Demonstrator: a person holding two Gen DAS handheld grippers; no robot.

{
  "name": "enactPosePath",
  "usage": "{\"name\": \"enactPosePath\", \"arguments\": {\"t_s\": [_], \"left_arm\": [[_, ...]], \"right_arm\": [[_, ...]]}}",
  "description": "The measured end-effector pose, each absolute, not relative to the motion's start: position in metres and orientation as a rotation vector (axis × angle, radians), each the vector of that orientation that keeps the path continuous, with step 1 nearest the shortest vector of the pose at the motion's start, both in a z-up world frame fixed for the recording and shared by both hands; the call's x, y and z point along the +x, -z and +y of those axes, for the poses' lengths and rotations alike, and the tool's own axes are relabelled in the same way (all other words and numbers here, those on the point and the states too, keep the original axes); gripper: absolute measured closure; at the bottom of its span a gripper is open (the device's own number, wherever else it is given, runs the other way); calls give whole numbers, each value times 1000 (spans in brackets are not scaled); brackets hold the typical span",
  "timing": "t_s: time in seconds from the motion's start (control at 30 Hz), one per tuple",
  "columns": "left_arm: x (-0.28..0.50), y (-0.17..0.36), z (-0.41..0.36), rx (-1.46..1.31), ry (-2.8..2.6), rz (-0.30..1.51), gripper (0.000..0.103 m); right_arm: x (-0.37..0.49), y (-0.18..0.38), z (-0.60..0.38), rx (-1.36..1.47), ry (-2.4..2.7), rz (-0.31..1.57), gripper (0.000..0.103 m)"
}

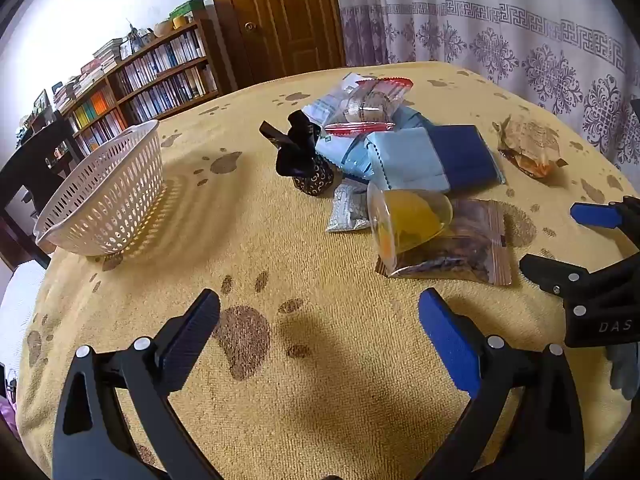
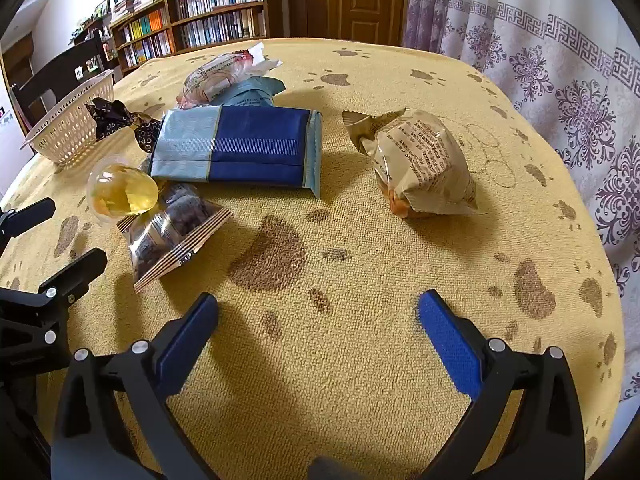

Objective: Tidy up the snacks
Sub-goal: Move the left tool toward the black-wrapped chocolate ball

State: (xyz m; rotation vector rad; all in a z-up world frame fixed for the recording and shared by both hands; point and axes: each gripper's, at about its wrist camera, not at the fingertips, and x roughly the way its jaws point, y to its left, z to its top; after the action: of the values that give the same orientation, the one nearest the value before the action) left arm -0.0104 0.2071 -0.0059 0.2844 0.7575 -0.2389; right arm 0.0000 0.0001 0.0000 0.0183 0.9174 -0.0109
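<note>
The snacks point(image 1: 396, 160) lay loose in a heap near the middle of the surface point(image 1: 320, 380), none of them yet sorted. In the heap were a light-and-dark blue packet point(image 2: 240, 148), a clear wrapped round cake point(image 1: 370, 100) resting on top toward the far side, a dark wrapped sweet with twisted ends point(image 1: 304, 156), a small silver sachet point(image 1: 346, 208), a clear jelly cup with yellow filling point(image 1: 412, 216) tipped on its side, and a striped-edge clear packet of dark pieces point(image 1: 452, 248) under and beside that cup. A tan wrapped bun point(image 2: 424, 164) sat apart from the heap, on the right-hand side of the surface.

The white perforated basket point(image 1: 108, 196) stood at the left, well apart from the heap. Its interior was only partly visible; no snack could be seen in it. On that evidence the task was judged to be at or near its start, with every visible item left to be moved.

The left tongs point(image 1: 320, 328) were spread wide, holding nothing, hovering over bare cloth on the near side of the heap. The right tongs point(image 2: 320, 324) were likewise spread and empty, pointed at the gap between the heap and the tan bun.

The surface was covered by a yellow cloth with brown paw prints. Beyond it stood a bookshelf point(image 1: 132, 76), a wooden door point(image 1: 280, 12) and a patterned curtain point(image 1: 520, 32).
</note>
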Motion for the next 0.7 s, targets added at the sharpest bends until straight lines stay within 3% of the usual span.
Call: {"name": "enactPosePath", "arguments": {"t_s": [0.7], "left_arm": [[-3,10,223,209,254,803,3]], "right_arm": [[-2,1,-3,22,5,913,5]]}}
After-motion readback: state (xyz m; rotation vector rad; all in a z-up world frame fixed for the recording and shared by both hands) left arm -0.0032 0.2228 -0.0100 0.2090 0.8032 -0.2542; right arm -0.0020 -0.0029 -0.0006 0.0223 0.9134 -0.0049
